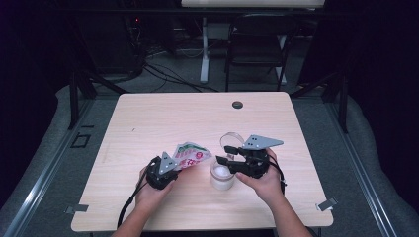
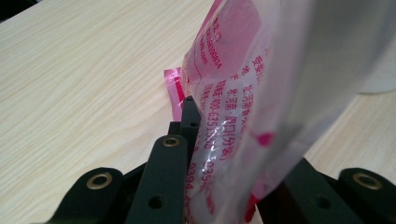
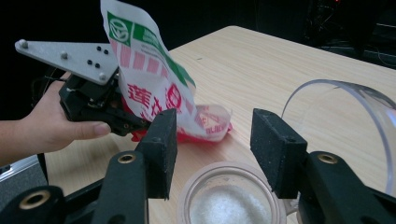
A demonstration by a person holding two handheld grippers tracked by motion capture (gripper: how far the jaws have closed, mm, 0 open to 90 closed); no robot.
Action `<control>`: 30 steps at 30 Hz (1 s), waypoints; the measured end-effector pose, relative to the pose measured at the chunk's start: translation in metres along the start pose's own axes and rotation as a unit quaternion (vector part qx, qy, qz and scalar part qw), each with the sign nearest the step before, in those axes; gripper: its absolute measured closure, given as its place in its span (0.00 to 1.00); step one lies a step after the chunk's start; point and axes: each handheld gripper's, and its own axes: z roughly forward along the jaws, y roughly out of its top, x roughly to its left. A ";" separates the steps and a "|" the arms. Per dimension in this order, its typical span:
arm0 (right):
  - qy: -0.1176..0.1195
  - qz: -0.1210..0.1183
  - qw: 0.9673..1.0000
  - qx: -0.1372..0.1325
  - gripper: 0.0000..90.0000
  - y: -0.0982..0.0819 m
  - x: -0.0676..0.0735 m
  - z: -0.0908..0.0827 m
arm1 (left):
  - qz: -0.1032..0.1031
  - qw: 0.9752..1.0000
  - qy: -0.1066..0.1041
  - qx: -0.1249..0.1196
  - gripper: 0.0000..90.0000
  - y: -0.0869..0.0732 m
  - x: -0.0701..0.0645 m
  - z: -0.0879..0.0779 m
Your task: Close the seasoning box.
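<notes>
A printed plastic pouch (image 1: 188, 155), red, green and white, sticks up from my left gripper (image 1: 173, 166), which is shut on its lower end. In the left gripper view the pouch (image 2: 243, 93) runs between the black jaws of that gripper (image 2: 233, 140). A small clear jar (image 1: 221, 177) of white powder stands open on the table. My right gripper (image 1: 223, 154) hovers just over its rim. The right gripper view shows my right gripper (image 3: 212, 144) open with nothing between the pads, the jar (image 3: 229, 196) below them, and the pouch (image 3: 154, 79) and left gripper (image 3: 135, 126) beyond.
A clear round lid (image 1: 232, 139) rests on the wooden table (image 1: 148, 113) just behind the right gripper, and appears at right as the lid (image 3: 345, 126) in the right gripper view. A black grommet (image 1: 237, 104) sits near the far edge. A dark chair (image 1: 257, 44) stands beyond the table.
</notes>
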 end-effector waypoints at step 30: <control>-0.022 0.010 1.000 0.004 0.58 -0.003 -0.005 0.001 | -0.079 0.985 0.150 0.013 0.87 -0.039 0.080 -0.070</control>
